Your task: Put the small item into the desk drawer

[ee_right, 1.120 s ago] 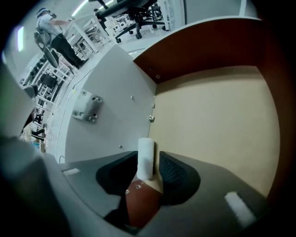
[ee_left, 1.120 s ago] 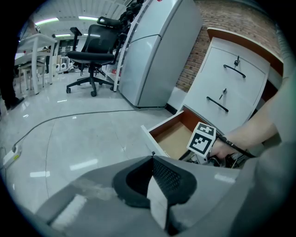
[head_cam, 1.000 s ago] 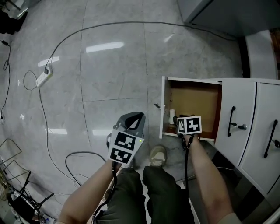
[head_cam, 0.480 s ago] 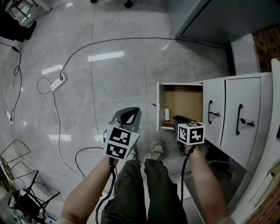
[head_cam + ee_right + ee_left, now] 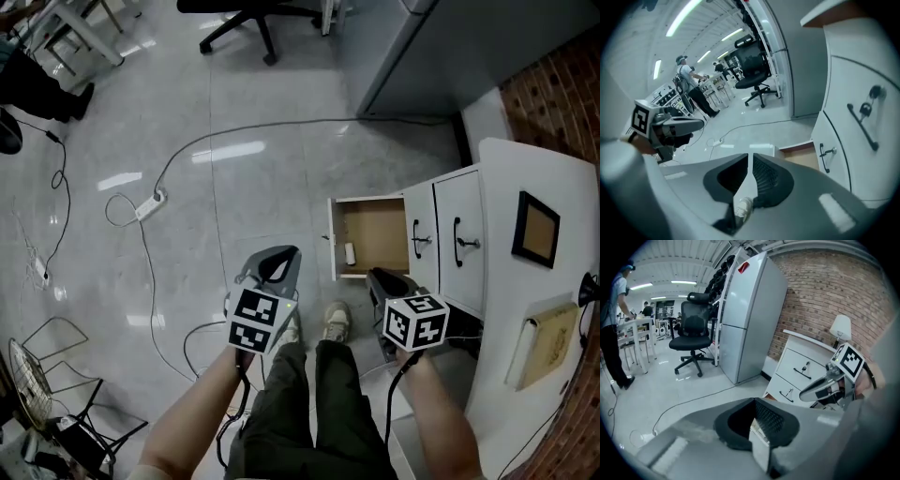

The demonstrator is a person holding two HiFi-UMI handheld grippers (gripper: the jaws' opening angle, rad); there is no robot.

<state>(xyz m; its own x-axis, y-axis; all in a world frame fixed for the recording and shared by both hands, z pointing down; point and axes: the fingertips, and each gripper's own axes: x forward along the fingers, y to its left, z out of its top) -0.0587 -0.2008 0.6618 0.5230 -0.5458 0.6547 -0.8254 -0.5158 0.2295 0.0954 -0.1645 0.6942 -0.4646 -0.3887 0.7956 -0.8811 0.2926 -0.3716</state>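
Note:
The desk drawer [image 5: 373, 232] stands pulled open, its brown inside showing, and a small white item [image 5: 350, 253] lies against its left wall. My right gripper [image 5: 377, 275] hangs just in front of the drawer, outside it, above my shoes. Its jaws are closing down to a thin slit with nothing between them [image 5: 750, 157]. My left gripper [image 5: 279, 255] is held over the floor to the drawer's left, jaws together and empty [image 5: 753, 400]. The drawer's edge [image 5: 801, 151] shows past the right jaws.
The white desk [image 5: 525, 281] carries a picture frame [image 5: 534, 228] and a book [image 5: 548, 342]. A power strip [image 5: 148, 204] and its cable lie on the floor to the left. An office chair [image 5: 248, 21] and a grey cabinet [image 5: 441, 47] stand behind. A person [image 5: 688, 84] stands far off.
My right gripper has come back out of the drawer toward me, leaving the white item inside. The head view has risen and pulled back, so the desk top now shows.

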